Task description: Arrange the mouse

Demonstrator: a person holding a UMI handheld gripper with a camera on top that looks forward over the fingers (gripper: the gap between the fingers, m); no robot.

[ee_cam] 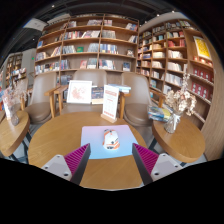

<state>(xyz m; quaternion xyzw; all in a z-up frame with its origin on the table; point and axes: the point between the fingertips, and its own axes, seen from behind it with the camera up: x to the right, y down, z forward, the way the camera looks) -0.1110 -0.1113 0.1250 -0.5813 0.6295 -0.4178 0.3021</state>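
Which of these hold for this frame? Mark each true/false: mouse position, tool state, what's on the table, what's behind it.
1. The mouse lies on a light blue mat on the round wooden table. True.
2. The tool is shut on the mouse. False: its fingers are open and the mouse lies beyond them on the mat, untouched.
3. Bookshelves fill the wall behind the table. True.
4. The table holds only the mouse and mat. False: upright display cards stand at its far side.
5. A vase of flowers stands on a neighbouring table to the right. True.
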